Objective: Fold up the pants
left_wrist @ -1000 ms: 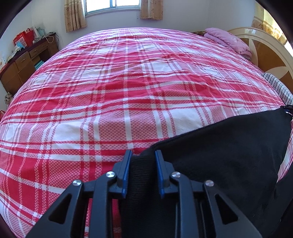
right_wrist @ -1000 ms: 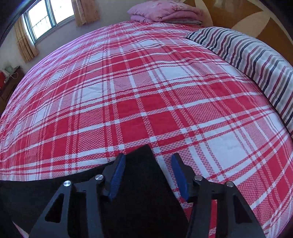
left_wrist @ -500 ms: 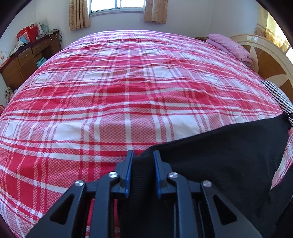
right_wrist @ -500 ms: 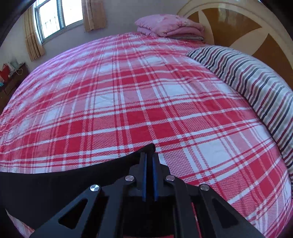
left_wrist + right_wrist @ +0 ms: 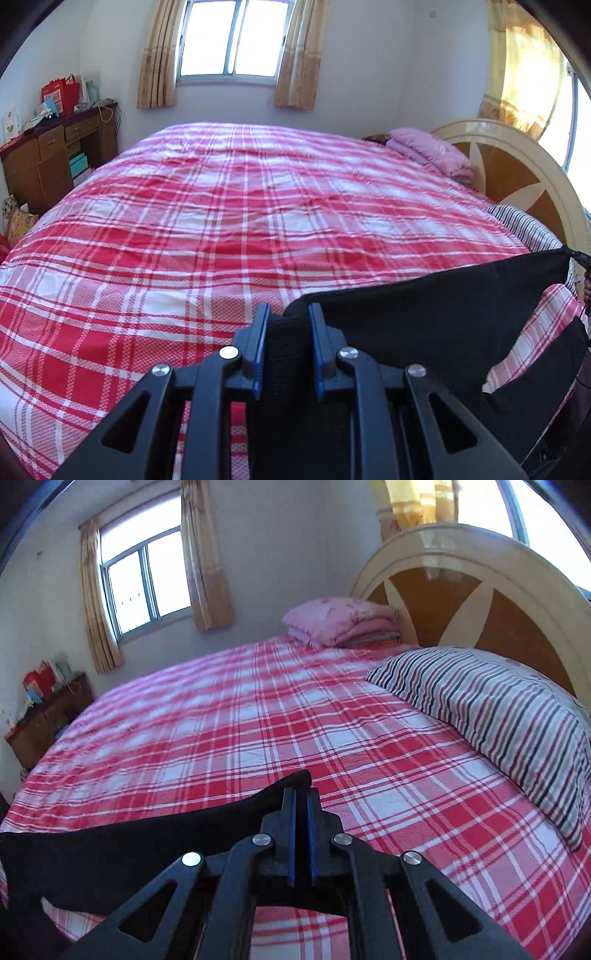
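Black pants [image 5: 443, 321] hang stretched between my two grippers, just above the near edge of a bed with a red and white plaid sheet [image 5: 236, 229]. My left gripper [image 5: 286, 314] is shut on a thick bunched corner of the pants, which fills the gap between its blue pads. In the right wrist view my right gripper [image 5: 301, 794] is shut on the other corner of the pants [image 5: 122, 849], with a thin edge pinched between its pads. From there the cloth runs off to the left. The lower part of the pants is hidden below both views.
A striped pillow [image 5: 495, 716] lies at the right by the round headboard [image 5: 476, 602]. A folded pink blanket [image 5: 343, 622] sits at the far corner of the bed. A wooden desk [image 5: 48, 155] with clutter stands at the left wall. A window [image 5: 236, 40] is behind the bed.
My right gripper closed on the pants corner that lay between its open pads. Both grippers then lifted and tilted up, so the walls, window and headboard came into view.
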`<state>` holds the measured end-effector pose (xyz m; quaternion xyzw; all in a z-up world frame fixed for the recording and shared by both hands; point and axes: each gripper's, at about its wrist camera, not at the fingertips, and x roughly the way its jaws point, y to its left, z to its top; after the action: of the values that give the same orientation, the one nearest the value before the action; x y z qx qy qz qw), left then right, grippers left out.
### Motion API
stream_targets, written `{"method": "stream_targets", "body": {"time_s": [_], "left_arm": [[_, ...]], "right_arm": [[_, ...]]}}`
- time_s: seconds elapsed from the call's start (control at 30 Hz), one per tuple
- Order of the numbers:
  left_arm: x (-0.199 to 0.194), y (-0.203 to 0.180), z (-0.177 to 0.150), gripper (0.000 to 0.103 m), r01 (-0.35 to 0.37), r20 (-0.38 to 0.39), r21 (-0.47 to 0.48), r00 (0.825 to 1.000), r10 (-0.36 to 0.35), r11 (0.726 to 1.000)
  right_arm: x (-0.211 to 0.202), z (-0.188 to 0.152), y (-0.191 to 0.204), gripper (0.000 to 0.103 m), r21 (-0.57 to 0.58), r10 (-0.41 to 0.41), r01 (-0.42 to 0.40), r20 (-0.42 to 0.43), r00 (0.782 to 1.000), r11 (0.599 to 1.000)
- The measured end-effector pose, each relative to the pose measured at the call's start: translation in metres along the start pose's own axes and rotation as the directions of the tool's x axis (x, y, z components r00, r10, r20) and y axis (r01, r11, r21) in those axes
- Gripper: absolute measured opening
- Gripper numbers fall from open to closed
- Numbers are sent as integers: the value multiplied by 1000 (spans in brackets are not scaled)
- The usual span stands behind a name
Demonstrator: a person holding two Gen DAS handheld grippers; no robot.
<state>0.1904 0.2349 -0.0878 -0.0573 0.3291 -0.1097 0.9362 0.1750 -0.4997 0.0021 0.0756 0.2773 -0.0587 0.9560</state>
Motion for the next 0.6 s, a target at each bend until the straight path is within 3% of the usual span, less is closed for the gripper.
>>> {"method": "stream_targets", "body": {"time_s": [0.3, 0.43, 0.6], "left_arm": [[-44, -1, -40, 21, 91, 88, 30, 992, -93, 995], [-55, -1, -63, 21, 125, 104, 47, 986, -129, 991], [-69, -5, -96, 21, 139, 103, 133, 983, -154, 981]], "right_arm": [[-82, -69, -33, 5, 52, 47, -51, 80, 996, 997], [-102, -99, -49, 5, 83, 33, -38, 67, 997, 996], [-117, -132, -68, 4, 141, 21, -29, 58, 998, 990]]}}
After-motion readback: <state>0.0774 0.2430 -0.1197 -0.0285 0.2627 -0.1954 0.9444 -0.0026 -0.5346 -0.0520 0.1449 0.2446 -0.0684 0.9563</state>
